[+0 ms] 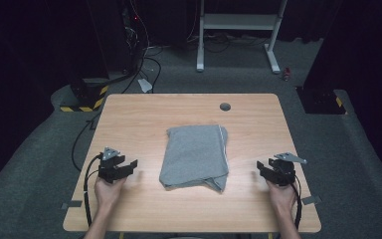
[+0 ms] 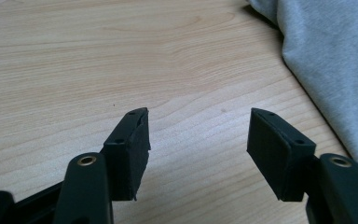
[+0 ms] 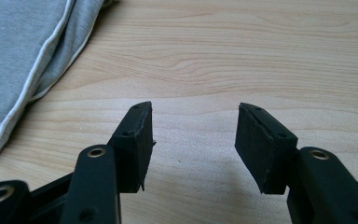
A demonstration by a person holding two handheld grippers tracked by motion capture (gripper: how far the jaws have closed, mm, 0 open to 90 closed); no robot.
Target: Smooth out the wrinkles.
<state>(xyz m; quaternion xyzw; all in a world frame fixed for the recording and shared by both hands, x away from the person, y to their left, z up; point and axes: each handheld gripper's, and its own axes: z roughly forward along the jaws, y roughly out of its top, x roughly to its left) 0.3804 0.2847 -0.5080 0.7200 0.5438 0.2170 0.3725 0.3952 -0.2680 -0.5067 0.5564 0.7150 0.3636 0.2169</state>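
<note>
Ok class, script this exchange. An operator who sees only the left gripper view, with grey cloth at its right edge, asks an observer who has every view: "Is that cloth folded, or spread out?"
Observer: Folded. In the high view the grey fabric cloth lies as a rough rectangle mid-table, bunched at its near right corner.
Operator: Where is the other tool?
Observer: The right tool sits to the right of the cloth, apart from it, with its jaws open and nothing between them.
Operator: Anything particular about that side of the cloth?
Observer: A white hem runs along that edge.
</note>
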